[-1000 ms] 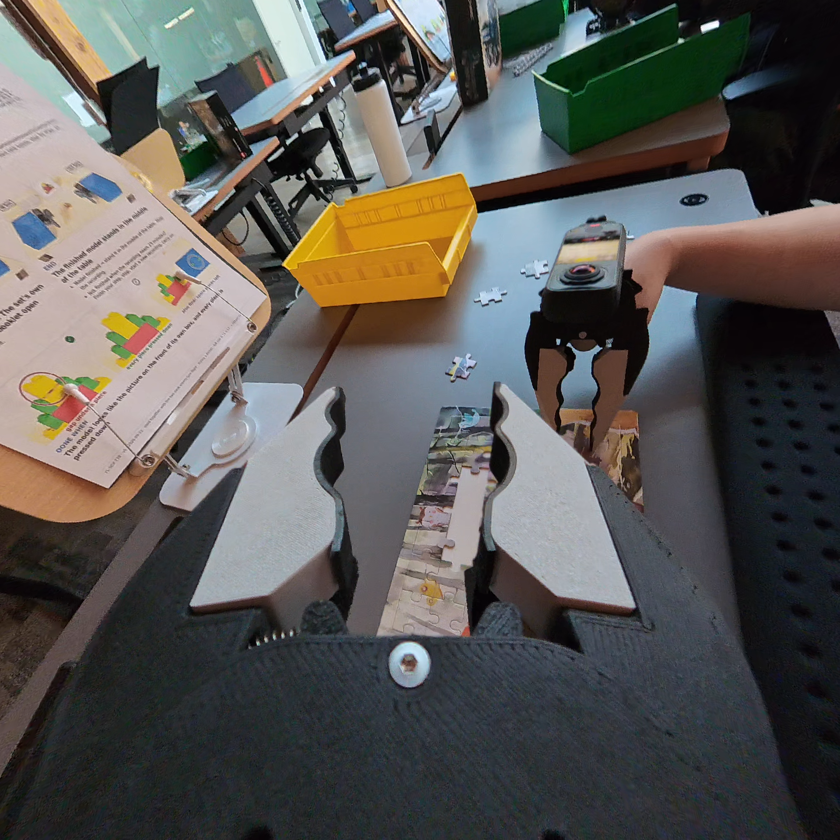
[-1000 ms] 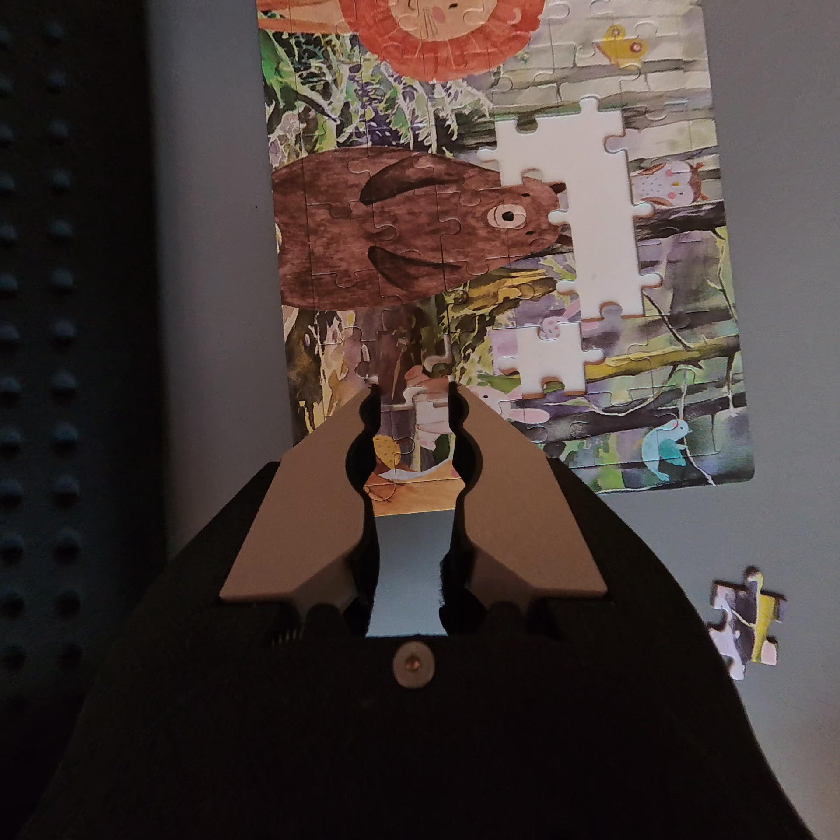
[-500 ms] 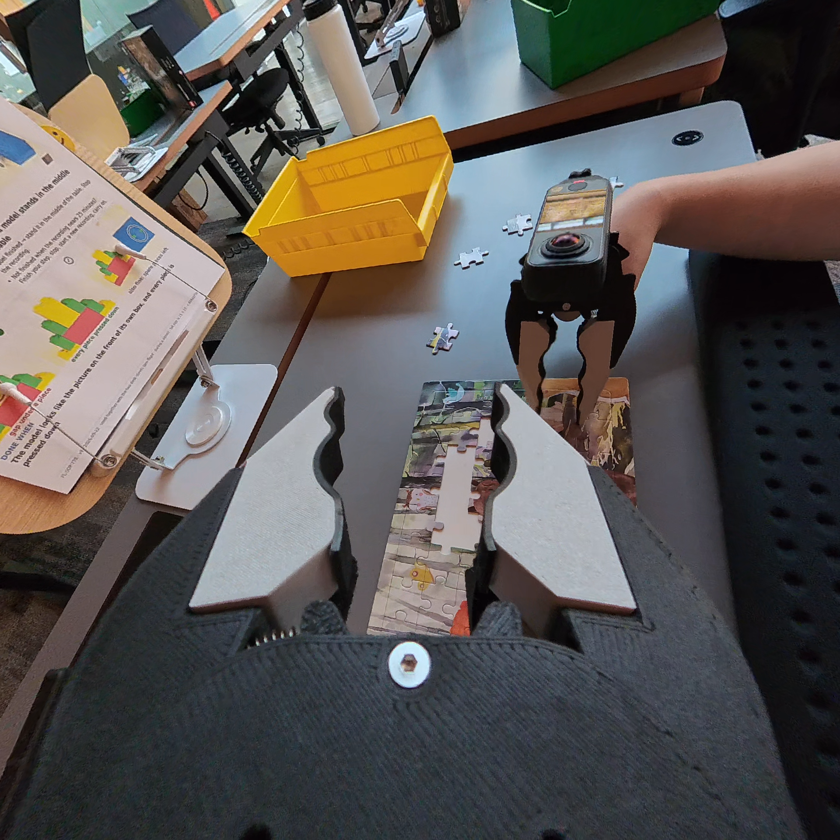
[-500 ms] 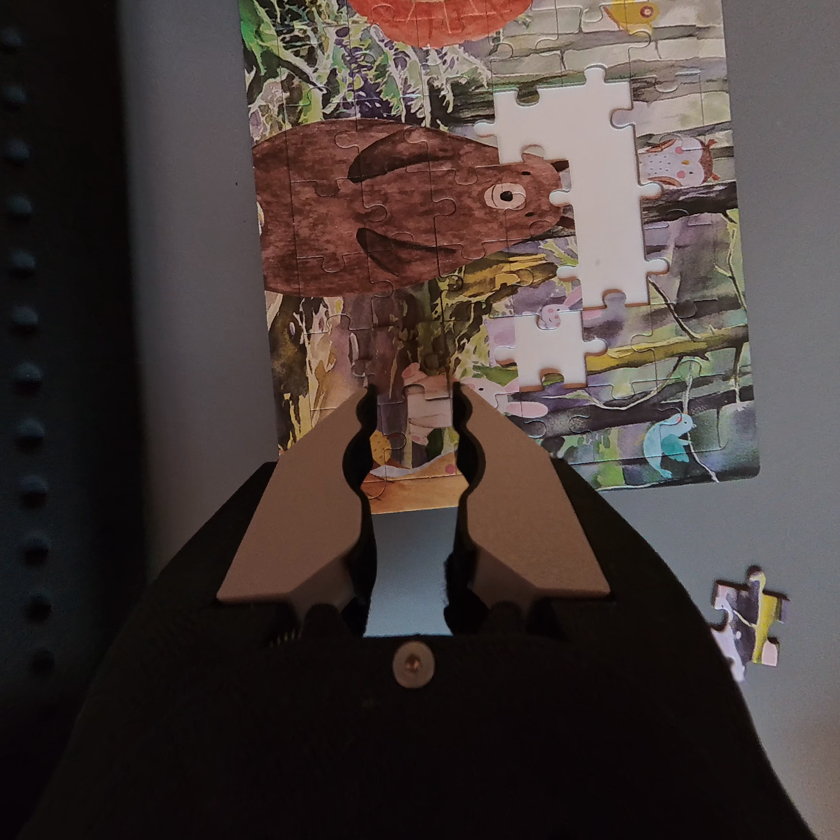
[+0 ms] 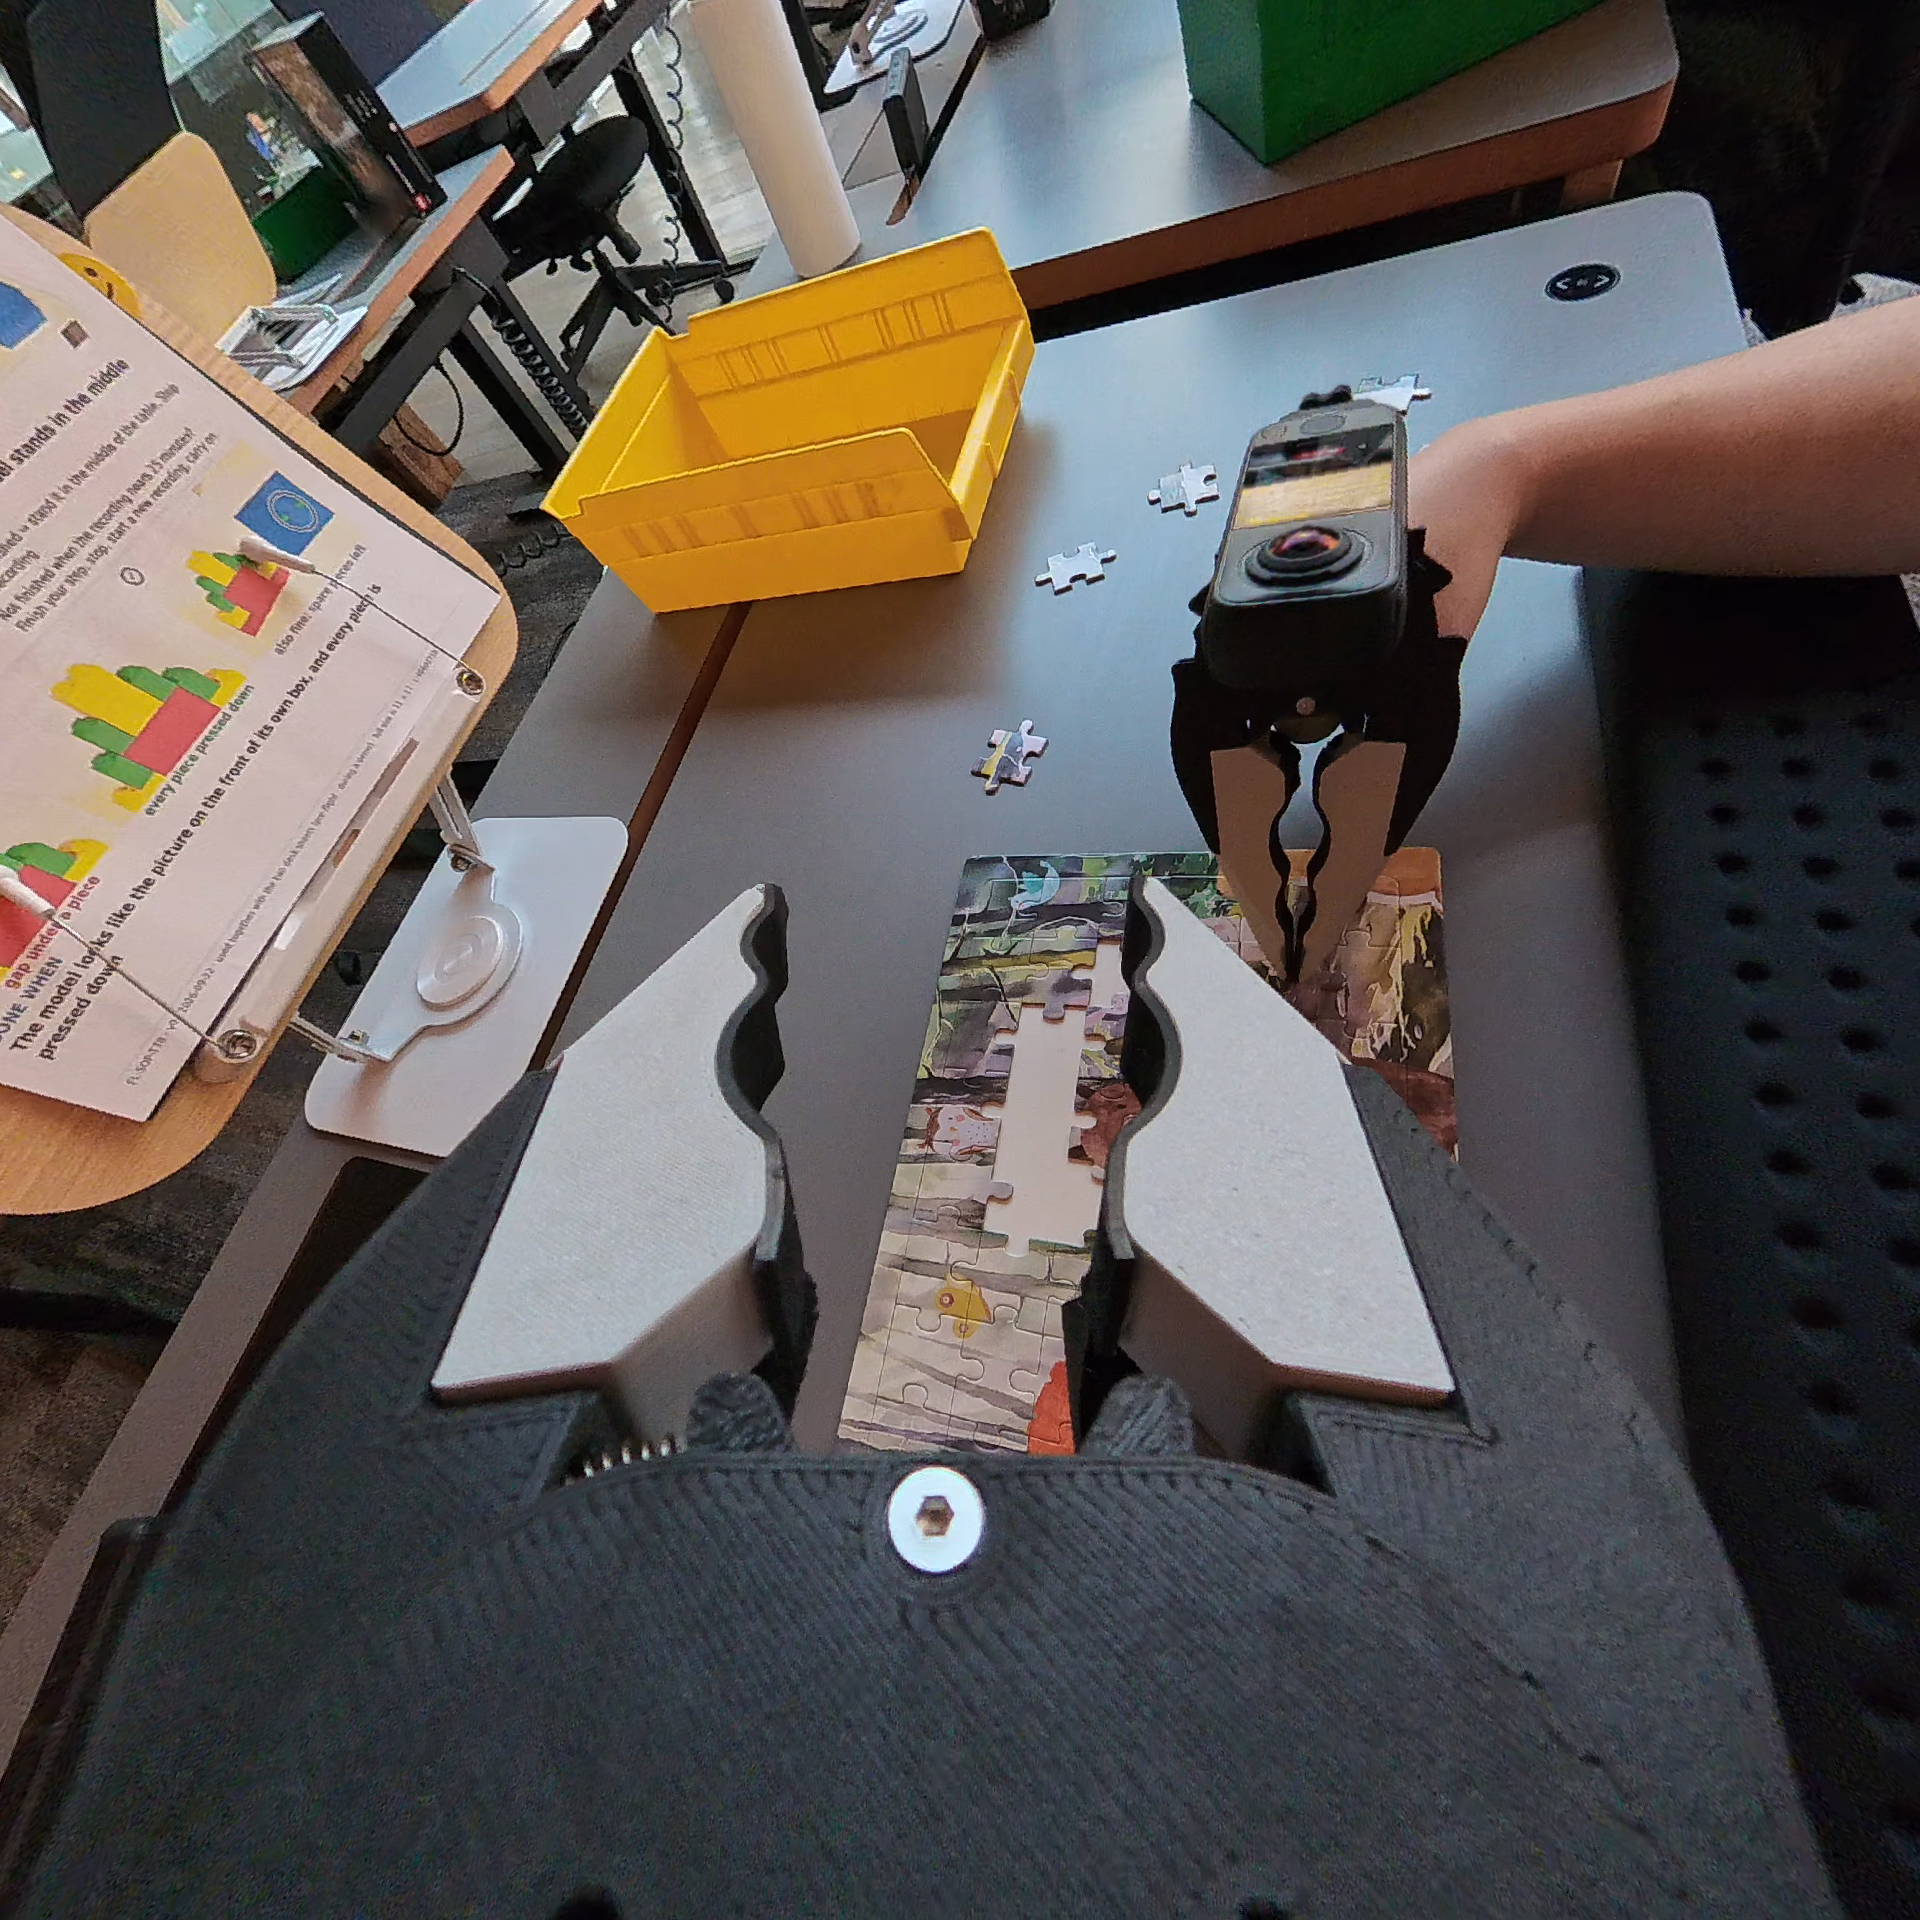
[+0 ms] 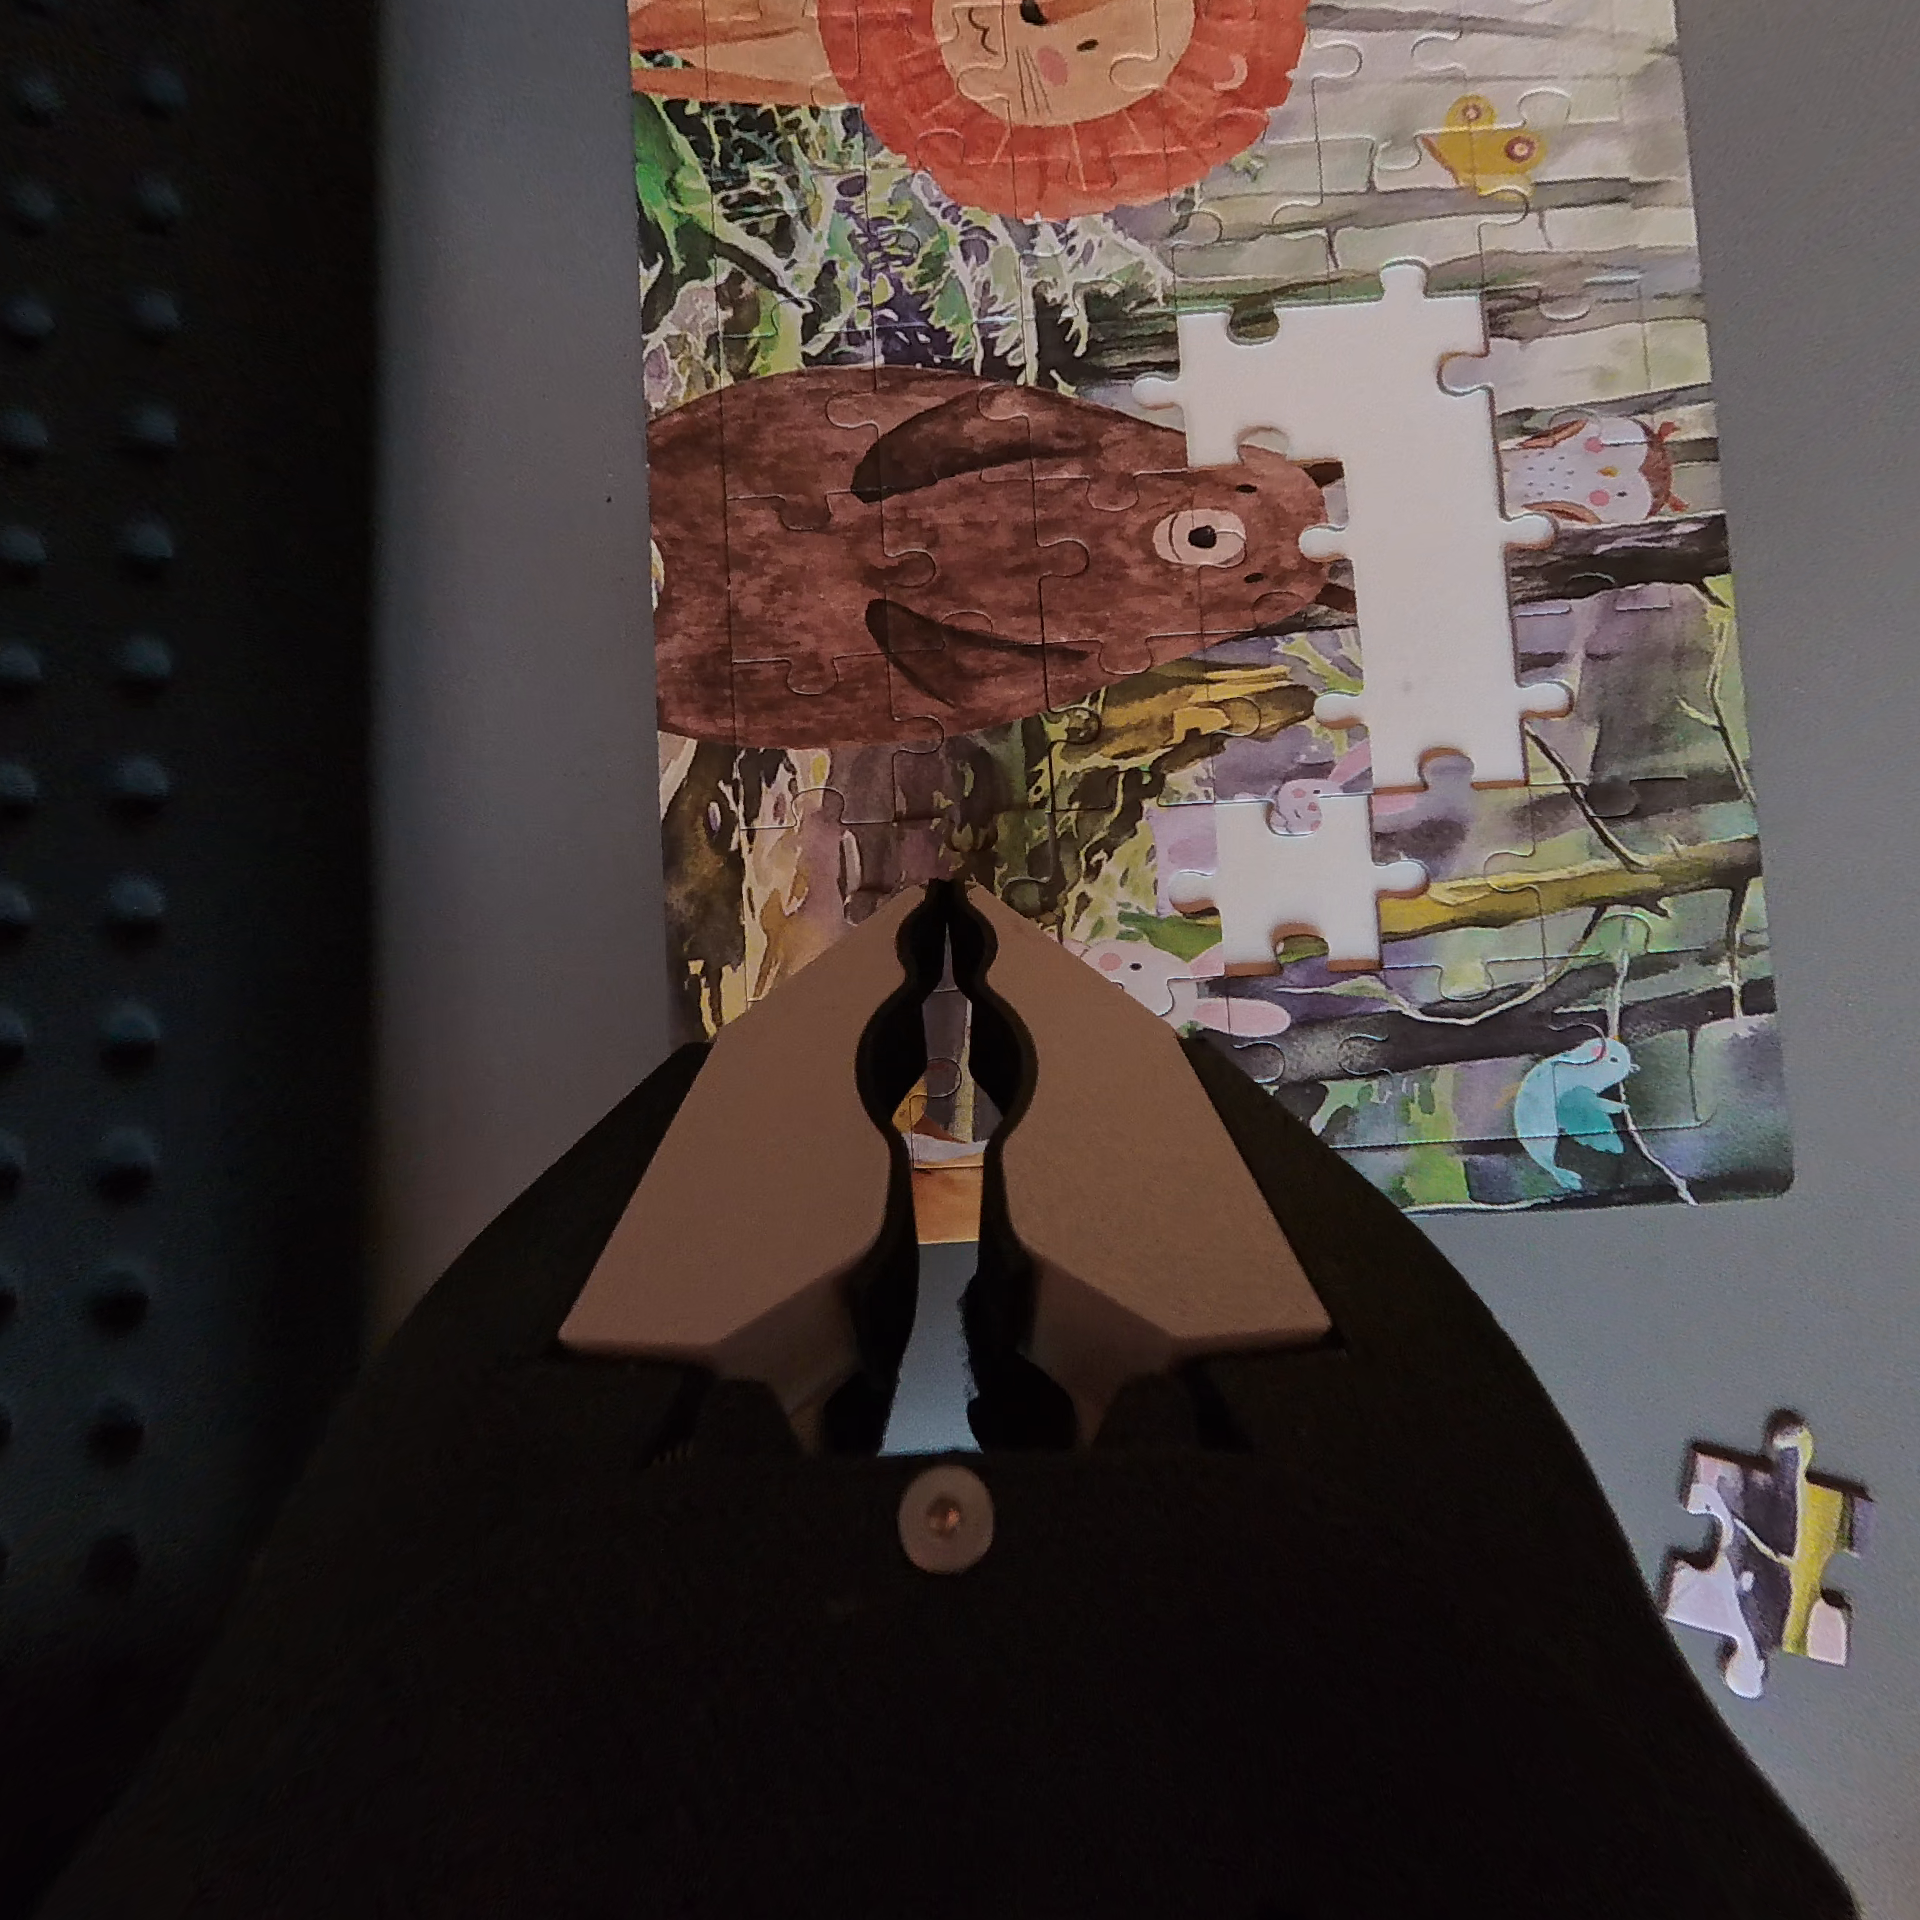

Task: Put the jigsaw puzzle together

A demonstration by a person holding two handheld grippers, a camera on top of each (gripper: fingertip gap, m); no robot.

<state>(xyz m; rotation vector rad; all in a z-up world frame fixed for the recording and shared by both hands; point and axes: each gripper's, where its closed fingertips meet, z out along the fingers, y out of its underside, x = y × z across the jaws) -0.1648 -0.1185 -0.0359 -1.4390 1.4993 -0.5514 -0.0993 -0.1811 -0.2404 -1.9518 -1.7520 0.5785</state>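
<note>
**A:** Starting left. What of the left tool (image 5: 954, 894)?
**B:** Hangs released and wide, empty, above the left strip of the jigsaw puzzle (image 6: 935, 582). Same as a second ago.
**A:** And the right tool (image 6: 940, 888)?
**B:** Clenched now, where half a second ago stood parted. Tips rest on the puzzle near one short edge, with nothing visible between them. Looks like pressing a piece flat.
**A:** Meaning for the task?
**B:** Probably one piece seated. Leaves the white gaps (image 6: 1434, 582) to fill, with a loose piece (image 6: 1766, 1548) waiting just off the puzzle's corner.
**A:** Room to move?
**B:** Plenty of bare table (image 5: 831, 831) leftward, up to the yellow bin (image 5: 810, 457). Tighter on the right, near the studded mat (image 5: 1766, 935).
</note>
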